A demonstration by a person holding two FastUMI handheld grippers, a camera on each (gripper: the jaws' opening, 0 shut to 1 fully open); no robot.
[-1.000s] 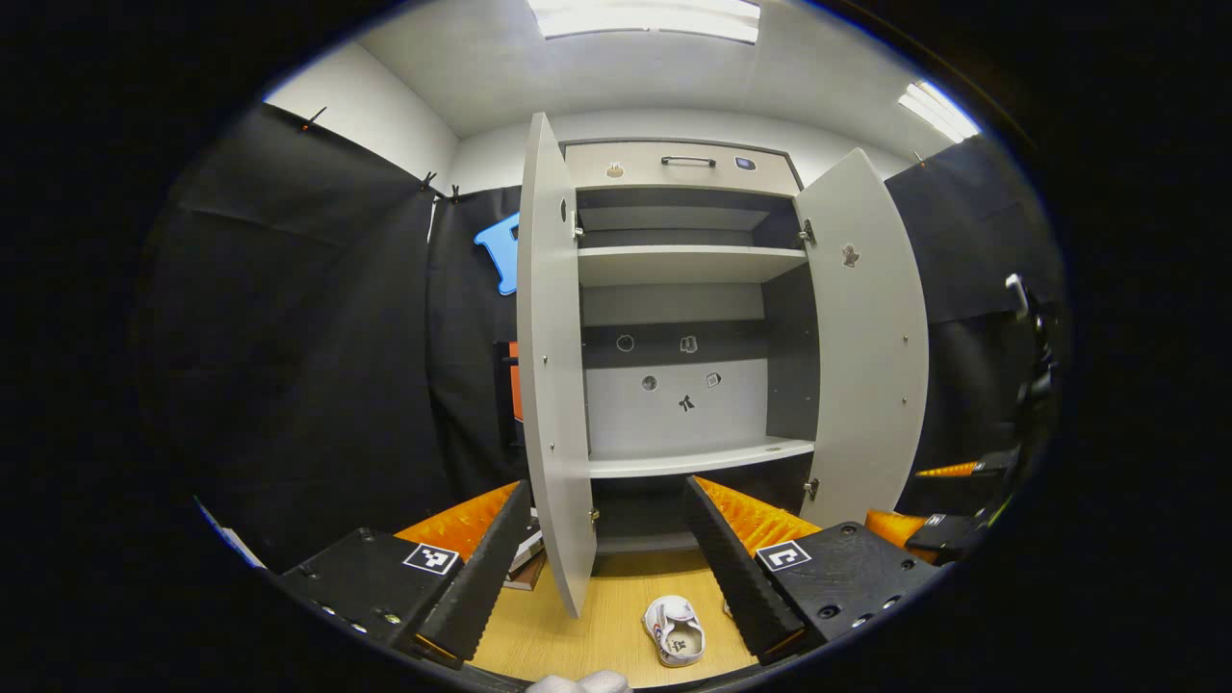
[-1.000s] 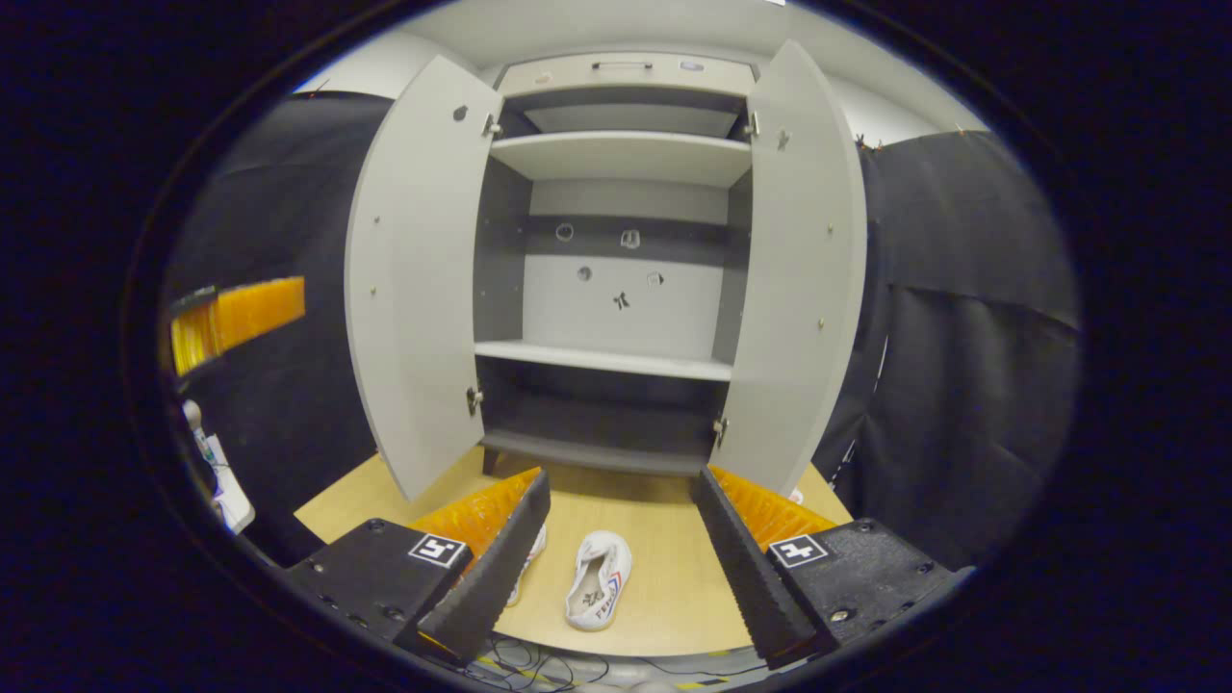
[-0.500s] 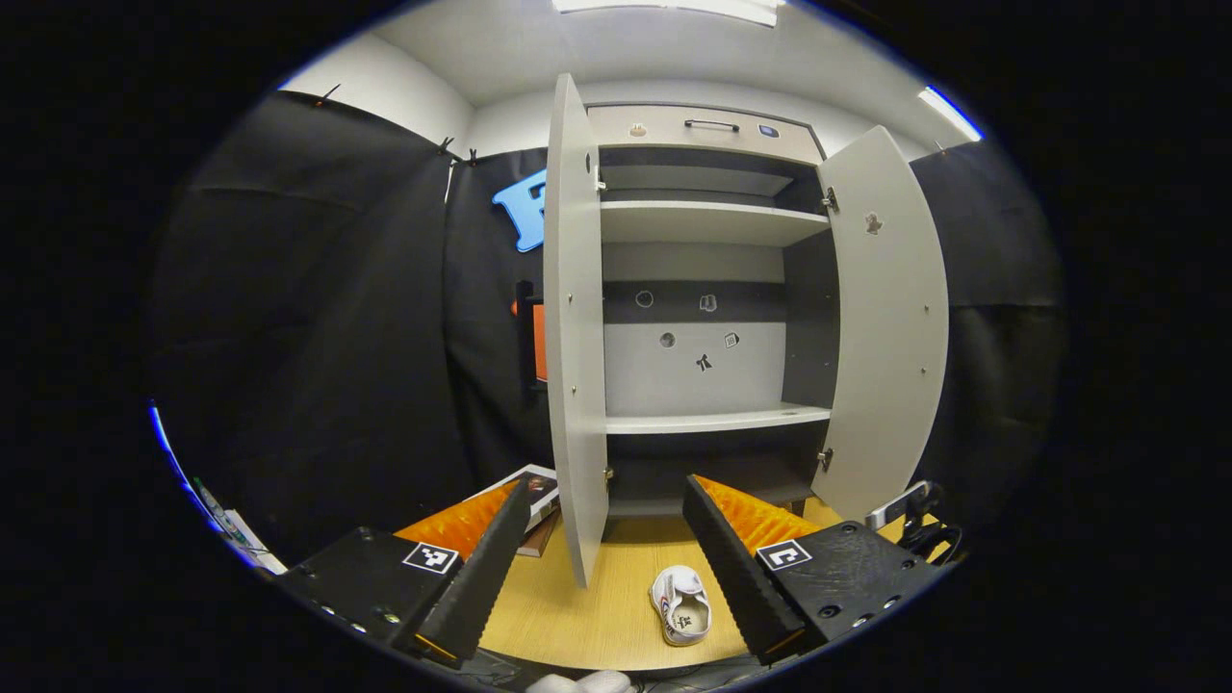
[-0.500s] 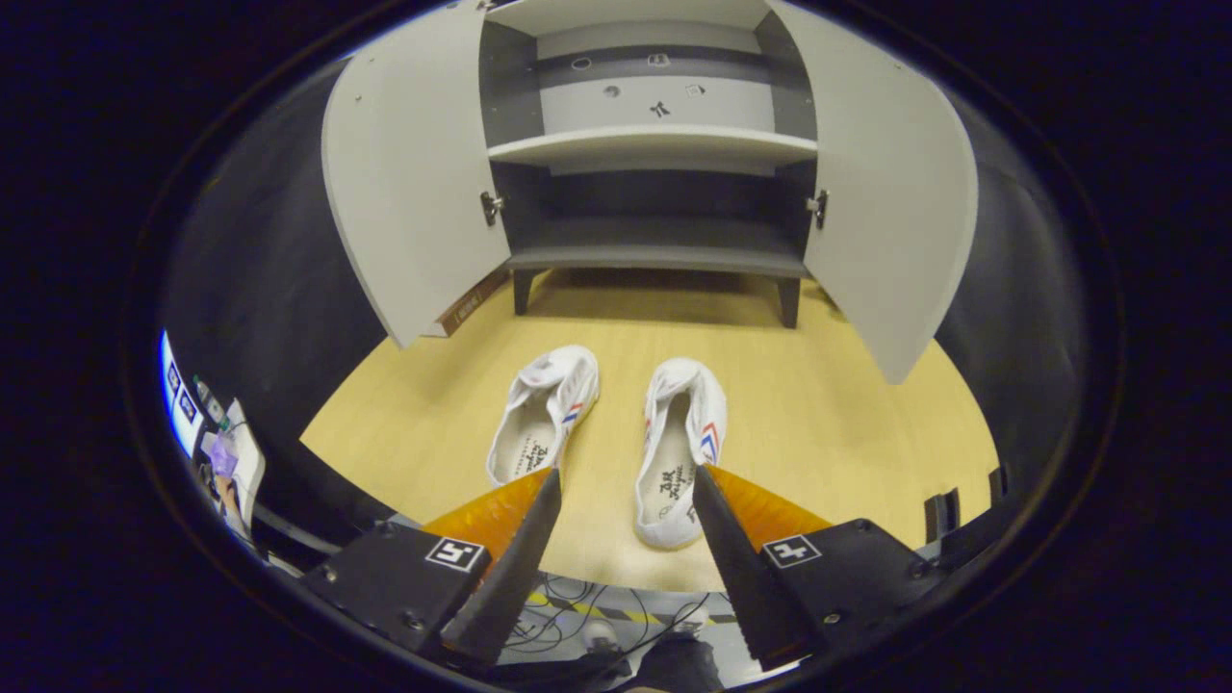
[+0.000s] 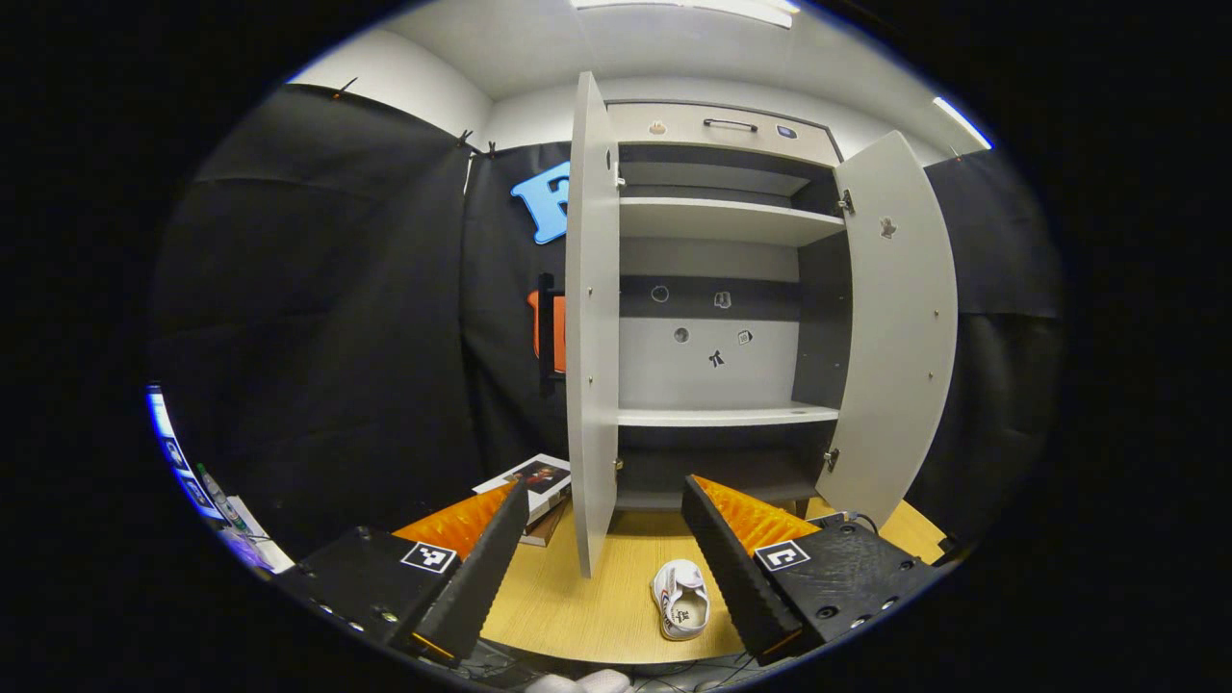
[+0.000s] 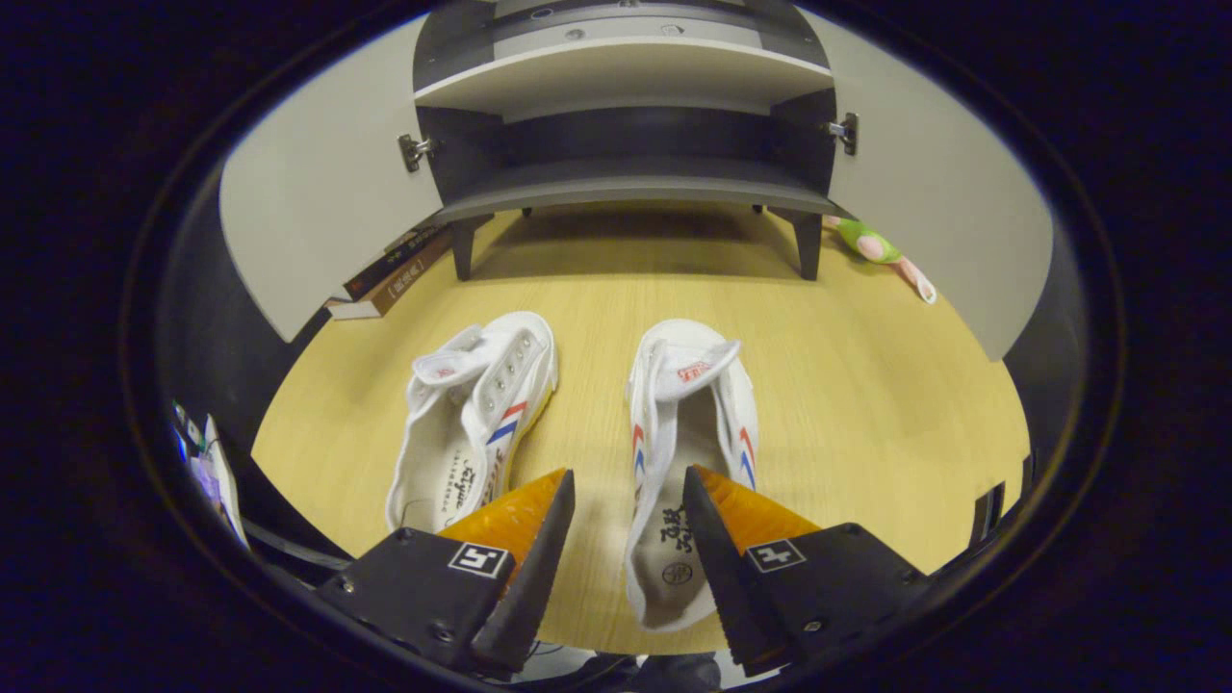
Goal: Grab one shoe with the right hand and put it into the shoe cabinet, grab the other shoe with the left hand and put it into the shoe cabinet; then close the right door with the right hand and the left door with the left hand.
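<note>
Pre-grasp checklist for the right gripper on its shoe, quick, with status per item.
1. Right gripper open: ok, its fingers stand apart with nothing between them.
2. Fingers straddle the right shoe: not ok; the right finger overlaps its heel opening and the left finger sits over bare tabletop.
3. Left shoe clear of the grasp: ok, a strip of table separates the pair.
4. Cabinet doors open: ok, the left door and the right door are swung wide.
5. Bottom shelf free: ok.
6. Left gripper out of the way: ok, open and held back, facing the cabinet.
</note>
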